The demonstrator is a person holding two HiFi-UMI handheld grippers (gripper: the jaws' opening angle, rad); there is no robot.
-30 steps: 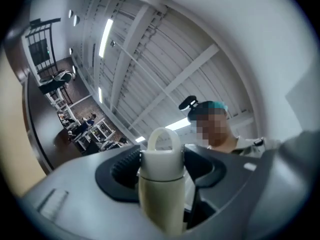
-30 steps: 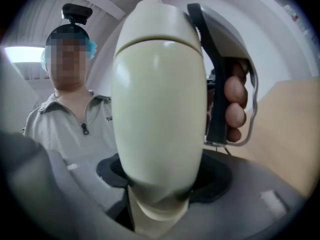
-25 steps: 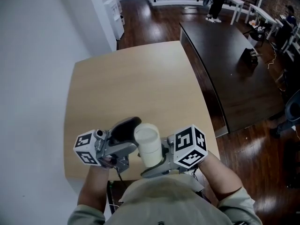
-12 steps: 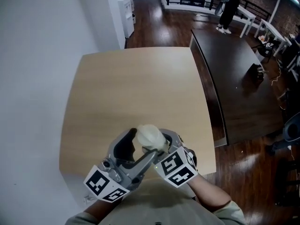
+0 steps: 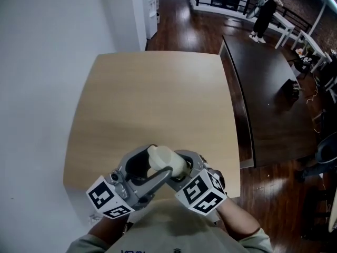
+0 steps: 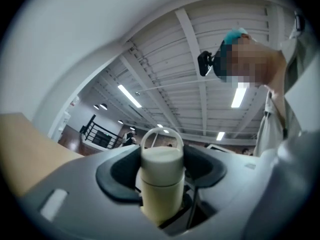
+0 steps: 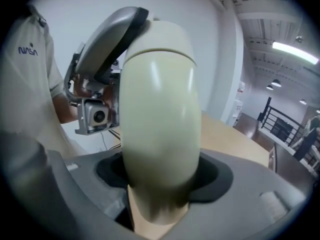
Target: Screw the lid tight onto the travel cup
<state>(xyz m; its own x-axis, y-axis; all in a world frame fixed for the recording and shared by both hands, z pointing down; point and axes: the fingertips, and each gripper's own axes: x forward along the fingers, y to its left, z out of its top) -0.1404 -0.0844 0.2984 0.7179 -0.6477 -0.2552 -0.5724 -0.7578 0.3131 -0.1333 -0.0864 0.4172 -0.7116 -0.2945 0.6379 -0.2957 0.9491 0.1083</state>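
— What's the biggest thing here?
— The table [image 5: 152,99], pale wood. At its near edge, a person's shirt [image 7: 22,114] reads "NASA".
— And the grippers?
— Both are above that near edge. The right gripper [image 7: 160,176] is clamped on the body of the cream cup [image 7: 160,114]. The left gripper [image 6: 161,170] has just been closing its jaws, and its pads press the lid [image 6: 161,156] between them.
— Which way does the cup point?
— It is tilted: its long axis slants, with the lid end up and leaning out over the table and the base toward the person.
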